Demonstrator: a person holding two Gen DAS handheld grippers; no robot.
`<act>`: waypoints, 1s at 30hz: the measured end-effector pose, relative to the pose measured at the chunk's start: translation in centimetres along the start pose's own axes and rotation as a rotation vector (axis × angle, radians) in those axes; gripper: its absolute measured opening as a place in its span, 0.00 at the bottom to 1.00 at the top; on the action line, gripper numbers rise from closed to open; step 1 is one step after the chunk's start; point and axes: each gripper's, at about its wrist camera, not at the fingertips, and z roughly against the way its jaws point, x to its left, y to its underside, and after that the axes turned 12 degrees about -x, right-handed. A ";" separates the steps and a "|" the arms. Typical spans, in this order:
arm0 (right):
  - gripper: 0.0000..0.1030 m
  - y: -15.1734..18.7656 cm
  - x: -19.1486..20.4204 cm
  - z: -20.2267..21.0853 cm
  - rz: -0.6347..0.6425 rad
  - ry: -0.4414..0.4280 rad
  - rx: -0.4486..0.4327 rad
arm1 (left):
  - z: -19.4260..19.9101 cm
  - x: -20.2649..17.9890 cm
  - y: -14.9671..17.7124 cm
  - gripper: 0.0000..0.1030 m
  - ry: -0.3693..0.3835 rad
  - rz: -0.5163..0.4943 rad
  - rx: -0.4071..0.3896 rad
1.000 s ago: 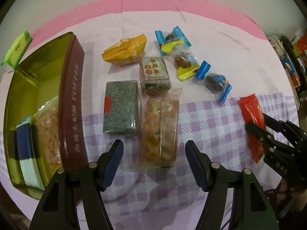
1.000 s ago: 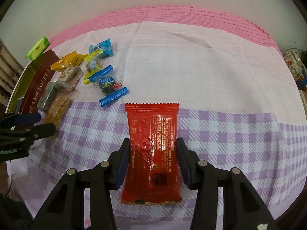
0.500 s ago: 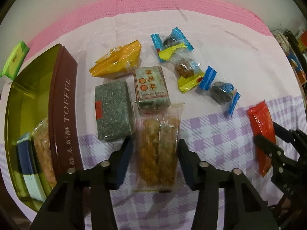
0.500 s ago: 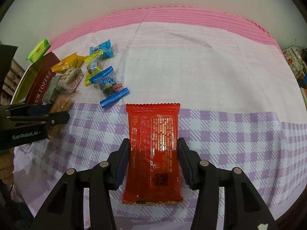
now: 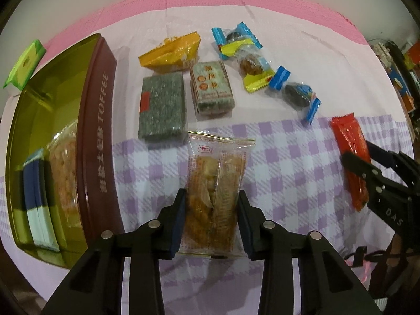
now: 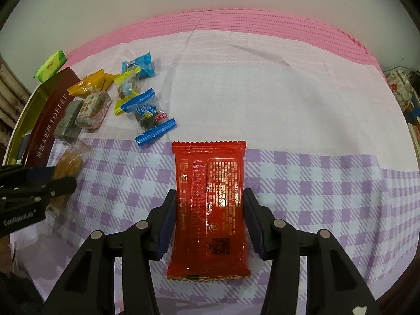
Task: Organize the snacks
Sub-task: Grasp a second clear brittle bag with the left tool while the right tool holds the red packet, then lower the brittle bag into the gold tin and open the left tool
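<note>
My left gripper (image 5: 211, 220) is shut on a clear packet of golden pastry (image 5: 214, 197), held just above the checked cloth. The open toffee tin (image 5: 98, 131) lies to its left with a pastry packet and a blue-and-white packet inside. My right gripper (image 6: 208, 220) is shut on a red snack packet (image 6: 210, 204); that packet also shows in the left wrist view (image 5: 350, 152). On the cloth lie a grey-green block (image 5: 161, 110), a green labelled block (image 5: 211, 92), a yellow packet (image 5: 170, 52) and several blue and yellow wrapped candies (image 5: 296, 94).
A green packet (image 5: 25, 64) lies beyond the tin at the far left. The pink cloth (image 6: 262, 26) runs back to a white wall. Cluttered items (image 5: 401, 78) stand off the table's right edge. The left gripper shows at the left of the right wrist view (image 6: 39, 183).
My left gripper moved forward over the pastry packet and closed on it, then drew it back from the two blocks. My right gripper stayed shut on the red packet.
</note>
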 end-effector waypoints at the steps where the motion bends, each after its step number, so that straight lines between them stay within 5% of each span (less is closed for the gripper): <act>1: 0.46 0.0 0.0 0.0 0.002 0.002 0.000 | 0.2 0.3 0.7 0.36 0.003 0.003 0.002; 11: 0.46 0.2 0.3 0.0 0.016 0.018 -0.001 | 1.5 0.2 1.1 0.36 0.038 0.030 0.000; 21: 0.47 0.2 0.6 -0.1 0.025 0.028 0.000 | 5.8 4.1 -0.1 0.36 0.062 0.072 -0.046; 30: 0.48 0.2 0.8 -0.2 0.032 0.039 0.003 | 9.0 10.5 -2.7 0.36 -0.054 0.211 -0.160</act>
